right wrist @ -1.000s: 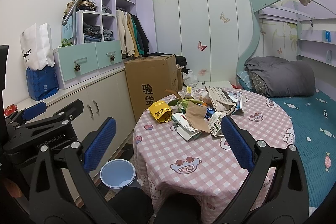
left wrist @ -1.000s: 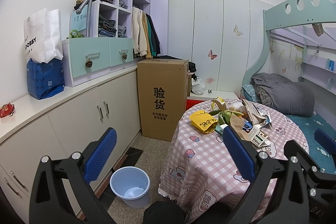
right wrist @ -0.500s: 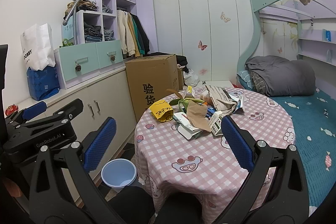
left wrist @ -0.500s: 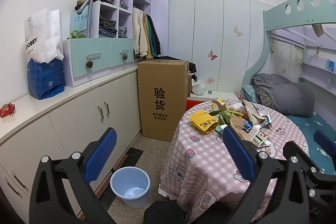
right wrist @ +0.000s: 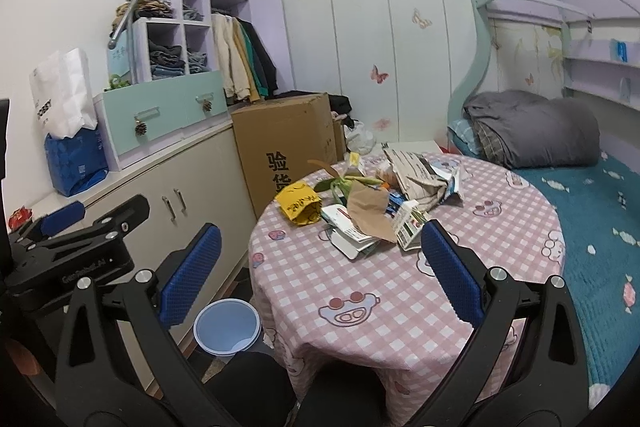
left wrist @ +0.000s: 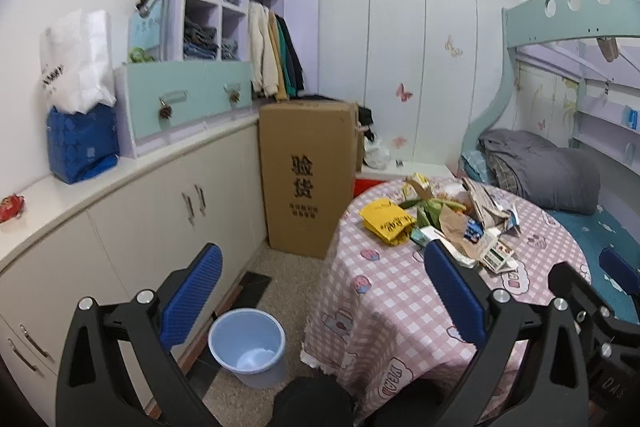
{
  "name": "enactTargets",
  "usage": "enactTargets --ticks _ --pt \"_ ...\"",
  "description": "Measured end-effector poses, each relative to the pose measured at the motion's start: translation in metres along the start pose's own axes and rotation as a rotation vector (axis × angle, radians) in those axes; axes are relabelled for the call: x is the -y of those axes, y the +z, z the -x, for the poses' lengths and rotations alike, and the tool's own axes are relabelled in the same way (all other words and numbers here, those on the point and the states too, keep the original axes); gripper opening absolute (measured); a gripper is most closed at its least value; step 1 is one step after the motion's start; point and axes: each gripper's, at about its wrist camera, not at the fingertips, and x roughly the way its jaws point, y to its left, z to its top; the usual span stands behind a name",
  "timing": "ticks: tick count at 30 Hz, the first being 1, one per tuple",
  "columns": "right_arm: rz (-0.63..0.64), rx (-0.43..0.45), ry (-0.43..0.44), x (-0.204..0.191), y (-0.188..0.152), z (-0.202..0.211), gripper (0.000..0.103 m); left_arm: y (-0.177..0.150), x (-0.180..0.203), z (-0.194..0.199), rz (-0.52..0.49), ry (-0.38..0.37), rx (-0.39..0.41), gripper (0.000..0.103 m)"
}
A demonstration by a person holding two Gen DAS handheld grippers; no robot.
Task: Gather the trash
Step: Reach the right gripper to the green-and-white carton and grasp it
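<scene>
A pile of trash (right wrist: 372, 203) lies on a round table with a pink checked cloth (right wrist: 360, 291): a yellow bag (right wrist: 298, 205), brown paper (right wrist: 368, 211), cartons, crumpled newspaper (right wrist: 416, 175) and green stalks. It also shows in the left wrist view (left wrist: 444, 223). A light blue bin (left wrist: 248, 351) stands on the floor left of the table; in the right wrist view the bin (right wrist: 226, 325) sits by the cabinet. My left gripper (left wrist: 316, 291) is open and empty, over the floor and the table edge. My right gripper (right wrist: 316, 271) is open and empty, short of the pile.
A tall cardboard box (left wrist: 306, 175) stands behind the table. White cabinets (left wrist: 132, 219) run along the left wall with bags (left wrist: 80, 143) on top. A bunk bed with a grey quilt (right wrist: 532, 127) is on the right.
Both views have shifted slightly; the grippers have drifted a little relative to the table. Both stay open and empty.
</scene>
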Motion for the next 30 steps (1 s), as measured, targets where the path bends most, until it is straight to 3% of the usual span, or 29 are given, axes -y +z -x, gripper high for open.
enactTargets --ticks 8,21,28,30 --pt "-0.086 -0.109 -0.061 0.046 0.006 -0.046 0.097 0.005 0.027 -0.064 -0.041 -0.047 -0.145 0.099" --pt "-0.173 -0.262 -0.162 0.126 0.004 -0.145 0.097 0.0 0.086 -0.191 -0.018 -0.177 -0.401 0.099" --pt "-0.233 -0.37 -0.11 0.157 0.004 -0.204 0.077 -0.006 0.106 -0.234 -0.001 -0.206 -0.454 0.098" --pt "-0.232 -0.392 -0.097 0.161 0.005 -0.214 0.066 -0.005 0.109 -0.244 0.022 -0.219 -0.461 0.098"
